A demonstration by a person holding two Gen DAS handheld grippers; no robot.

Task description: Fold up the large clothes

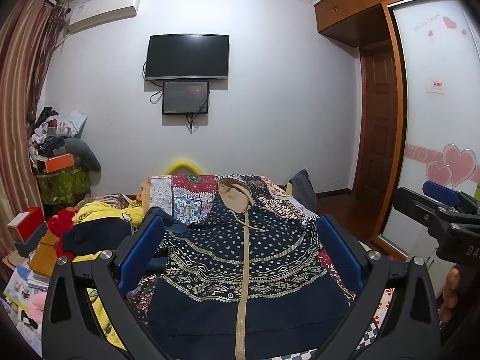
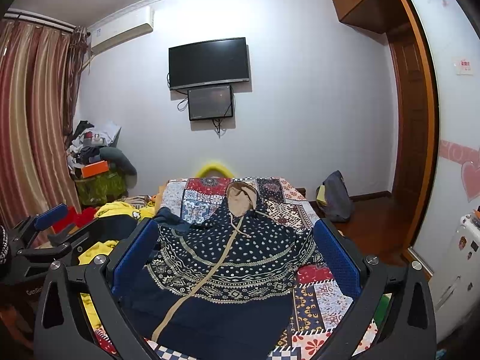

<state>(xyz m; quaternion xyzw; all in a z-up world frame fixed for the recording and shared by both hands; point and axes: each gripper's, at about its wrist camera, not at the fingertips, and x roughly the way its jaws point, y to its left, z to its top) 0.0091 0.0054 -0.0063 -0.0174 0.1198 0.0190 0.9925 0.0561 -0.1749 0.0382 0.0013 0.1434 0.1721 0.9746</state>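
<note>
Hoodie (image 1: 240, 258) lies flat, front up, on the bed (image 2: 315, 297), over a patchwork bedspread. Navy fabric, white dots on the chest, tan geometric bands across the middle, plain navy at the hem nearest the cameras. Tan zipper (image 1: 244, 270) shut, running down the centre; in the right wrist view it slants toward lower left. Tan-lined hood (image 2: 241, 199) spread flat at the far end, pointing at the wall. Drawstring (image 1: 255, 226) loose over the chest. Left sleeve bunched at the far left shoulder, near a dark garment.

Left claw (image 1: 240, 252) released: blue pads wide apart, nothing between them, hanging above the hoodie's middle. Right claw (image 2: 235, 252) also released, pads spread, nothing gripped, above the hoodie and offset to its right side. Each claw shows at the edge of the other's view, side by side, apart. Part of a hand (image 1: 451, 294) shows at the right edge of the left wrist view, under the right claw.

Yellow clothes (image 1: 105, 213) and red fabric piled left of the hoodie on the bed. Wall-mounted TV (image 1: 187, 57) with a smaller screen just below. Air conditioner (image 1: 105, 12) upper left, striped curtain (image 2: 27, 120) at left, wardrobe (image 1: 435, 120) at right. Cluttered pile in the far left corner. Dark bag (image 2: 334, 198) on the floor right of the bed.
</note>
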